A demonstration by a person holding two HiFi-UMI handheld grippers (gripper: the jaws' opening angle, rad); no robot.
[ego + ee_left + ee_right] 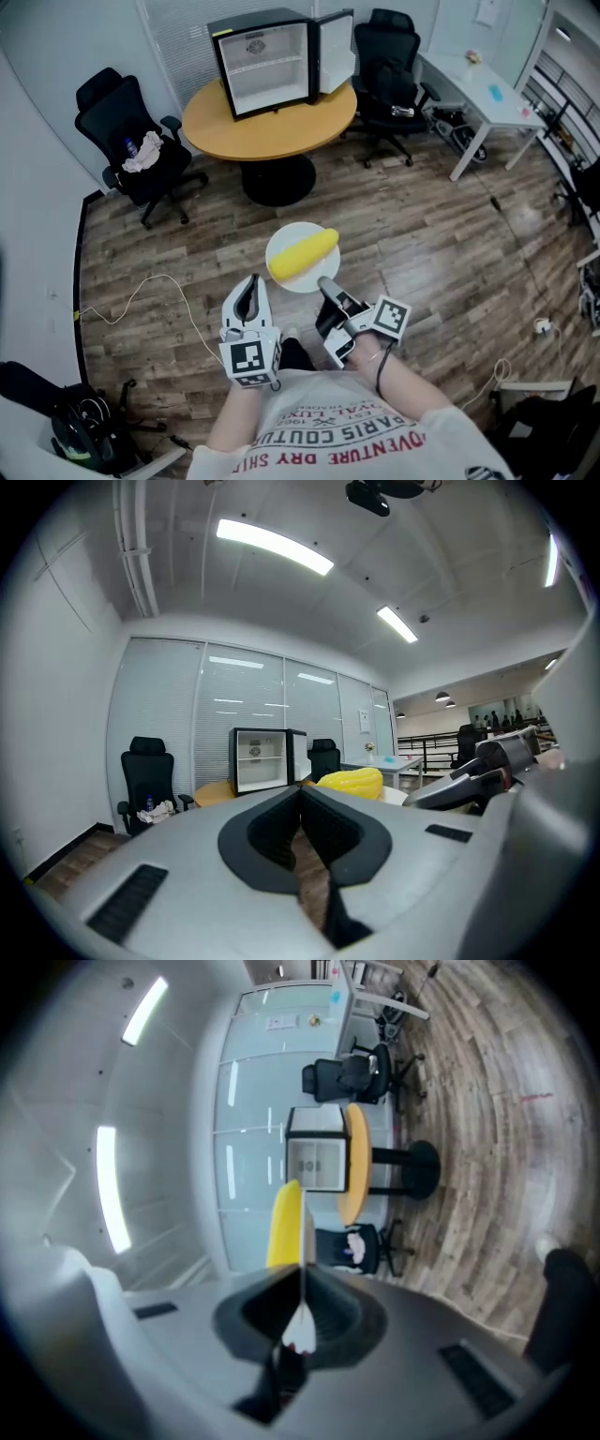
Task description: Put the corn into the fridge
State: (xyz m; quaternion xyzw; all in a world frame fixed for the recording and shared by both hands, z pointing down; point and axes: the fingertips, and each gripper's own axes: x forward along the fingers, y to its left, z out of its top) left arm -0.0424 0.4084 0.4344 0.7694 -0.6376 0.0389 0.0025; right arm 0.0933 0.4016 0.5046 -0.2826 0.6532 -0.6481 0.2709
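one plate carrying the corn is clenched by the right tongs; the fridge is seen at twelve o'clock, with the corn laid eight-to-two; the left tongs are closed on nothing.

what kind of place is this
Probably an office meeting room: black swivel office chairs beside a round wooden table, a white desk, and glass partition walls. A mini fridge stands open on the table.
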